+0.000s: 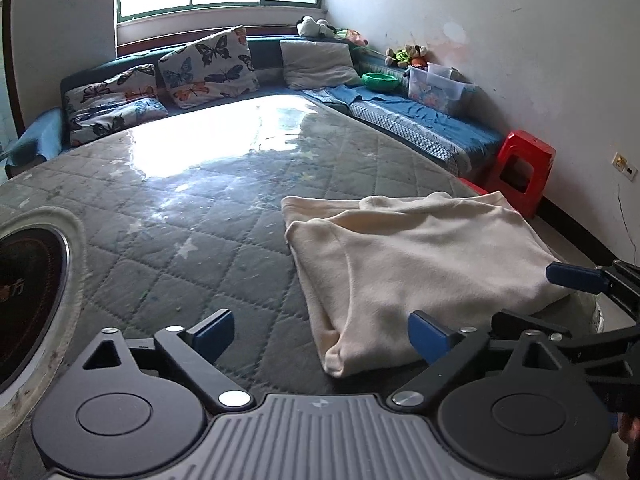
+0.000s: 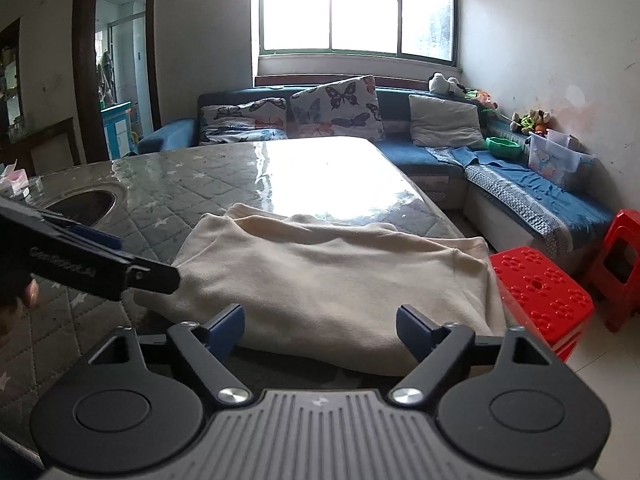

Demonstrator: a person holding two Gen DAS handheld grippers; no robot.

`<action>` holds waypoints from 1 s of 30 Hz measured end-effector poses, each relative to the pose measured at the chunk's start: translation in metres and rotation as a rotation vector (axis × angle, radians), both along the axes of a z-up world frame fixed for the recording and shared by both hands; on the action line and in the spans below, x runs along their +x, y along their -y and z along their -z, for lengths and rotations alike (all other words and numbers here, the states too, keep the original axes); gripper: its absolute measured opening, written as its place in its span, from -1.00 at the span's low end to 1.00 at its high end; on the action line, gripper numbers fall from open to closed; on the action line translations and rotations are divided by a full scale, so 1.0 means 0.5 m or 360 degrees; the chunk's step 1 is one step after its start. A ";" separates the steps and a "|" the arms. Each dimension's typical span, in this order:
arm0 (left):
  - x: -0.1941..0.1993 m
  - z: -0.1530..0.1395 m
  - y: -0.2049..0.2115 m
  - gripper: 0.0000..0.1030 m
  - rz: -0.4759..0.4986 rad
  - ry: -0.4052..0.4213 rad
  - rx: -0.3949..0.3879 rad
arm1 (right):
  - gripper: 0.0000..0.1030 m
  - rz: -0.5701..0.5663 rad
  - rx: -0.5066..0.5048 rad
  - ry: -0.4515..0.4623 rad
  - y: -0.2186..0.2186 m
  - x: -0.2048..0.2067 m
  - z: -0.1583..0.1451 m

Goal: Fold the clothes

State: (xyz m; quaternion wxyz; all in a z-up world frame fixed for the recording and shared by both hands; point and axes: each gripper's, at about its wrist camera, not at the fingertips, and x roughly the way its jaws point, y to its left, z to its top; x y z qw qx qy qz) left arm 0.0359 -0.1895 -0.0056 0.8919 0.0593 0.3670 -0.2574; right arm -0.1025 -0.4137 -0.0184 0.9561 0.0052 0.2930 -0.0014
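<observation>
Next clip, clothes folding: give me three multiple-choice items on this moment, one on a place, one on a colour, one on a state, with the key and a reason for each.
1. Where does the cream garment lie?
A. On the quilted table top, near its corner
B. On the sofa
C. On a stool

2. What colour are the plastic stools beside the table?
A. Green
B. Red
C. White

3. How do the two grippers stand?
A. Both clamped on the garment
B. Only the left one clamped
C. Both open, pressing on nothing

Key:
1 A, the folded cloth rests on the table's near right corner in both views.
2 B, both stools by the sofa are bright red.
3 C, the left gripper and right gripper show their fingers wide apart, with no cloth pinched between the pads.
</observation>
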 end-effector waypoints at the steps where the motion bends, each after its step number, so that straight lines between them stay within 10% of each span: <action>1: -0.003 0.000 -0.003 0.94 -0.0004 0.0000 0.0001 | 0.78 0.0010 0.0001 0.0000 0.000 -0.001 -0.001; 30: -0.098 0.000 -0.077 1.00 -0.0059 -0.0010 -0.0041 | 1.00 0.0126 0.0034 -0.0040 -0.048 -0.052 -0.015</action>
